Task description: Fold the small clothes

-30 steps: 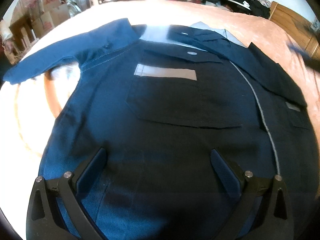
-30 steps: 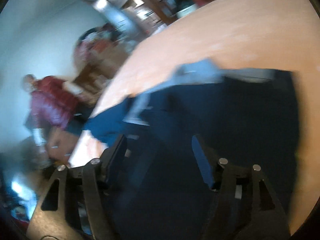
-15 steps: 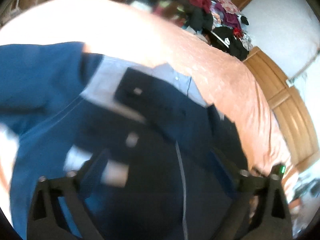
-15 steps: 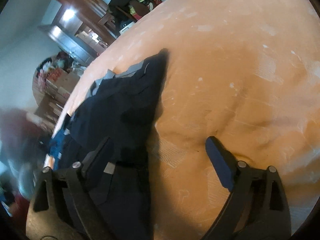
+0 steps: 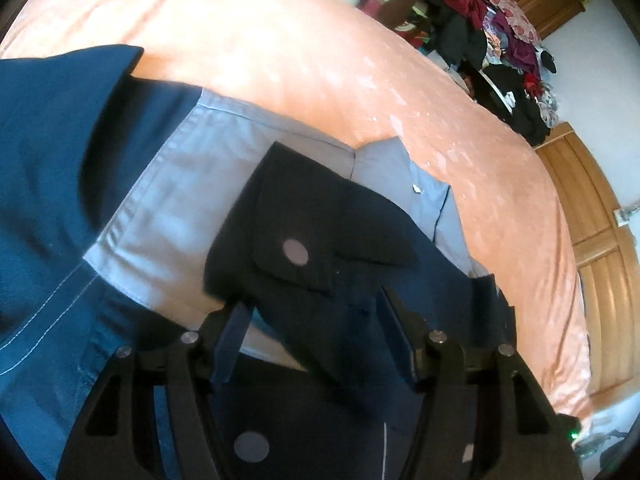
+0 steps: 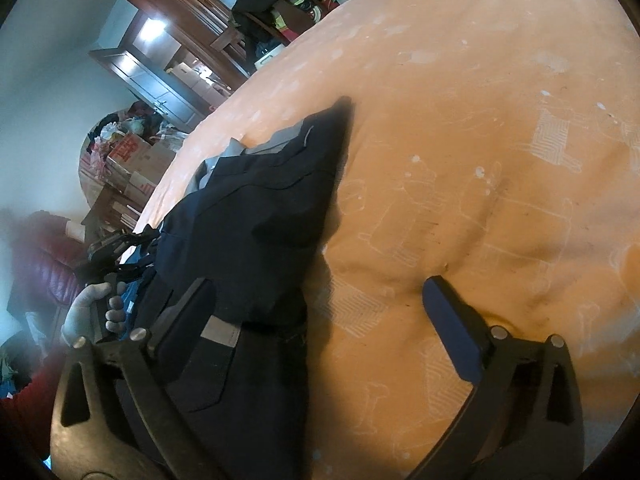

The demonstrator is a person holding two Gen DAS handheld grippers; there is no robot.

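The dark blue jacket (image 5: 328, 248) lies spread on the orange bedcover (image 5: 320, 60), w/ its grey lining (image 5: 180, 184) showing at the collar. The left gripper (image 5: 316, 344) has its fingers apart, one each side of a raised dark flap w/ a snap button (image 5: 295, 252), not closed on it. The right gripper (image 6: 320, 320) is wide open at the jacket's right edge: one finger over the cloth, the other over bare cover.

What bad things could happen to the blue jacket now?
1. The left gripper has its jaws open around a dark flap of the navy jacket. It may pinch only that thin flap, so the fold could come out crooked.
2. The right gripper is open across the jacket's edge and the orange bedspread. It might grab the bedspread too.
3. The light grey lining is showing, so the front could bunch up.
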